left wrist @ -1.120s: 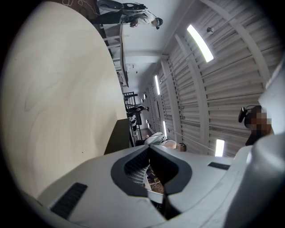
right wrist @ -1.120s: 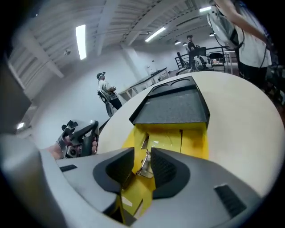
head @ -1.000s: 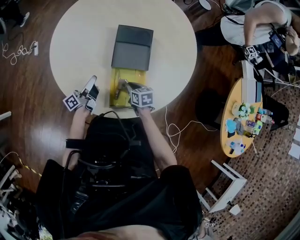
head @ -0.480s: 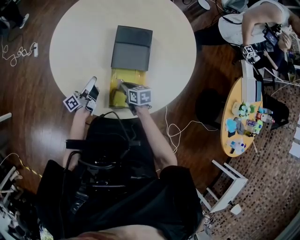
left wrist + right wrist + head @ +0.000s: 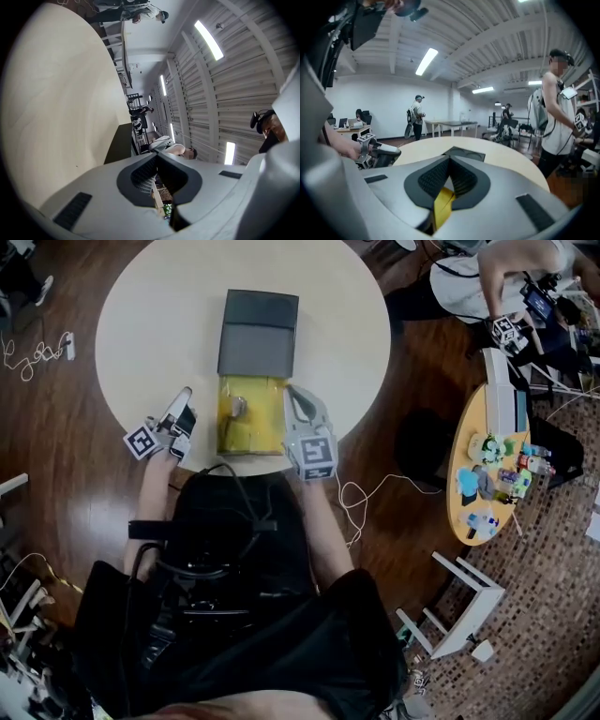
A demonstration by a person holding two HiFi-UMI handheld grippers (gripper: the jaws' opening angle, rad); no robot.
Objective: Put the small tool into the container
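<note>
On the round pale tabletop (image 5: 141, 324) the container (image 5: 262, 432) lies open close to the near edge, its yellow tray toward the wearer and its dark grey lid (image 5: 258, 334) folded back beyond. The small tool (image 5: 236, 407) lies inside the yellow tray, toward its left side; it shows only as a small grey shape, too small to make out further. The left tongs (image 5: 184, 396) sit just left of the container, clenched on nothing, tips meeting. The right tongs (image 5: 292, 392) cover the tray's right rim; their jaws have just been closing and are now clenched with nothing between them, a strip of yellow showing under them in the right gripper view. The square black-and-white markers on each tongs' cube (image 5: 317, 454) are the only print that can be made out. To the right a second, orange tabletop (image 5: 471, 423) carries small coloured toys (image 5: 487, 465); a person (image 5: 469, 287) beside it is cut off by the frame's top. A white cable (image 5: 352, 498) and a white stool (image 5: 455, 610) lie on the dark wooden floor (image 5: 56, 512)
</note>
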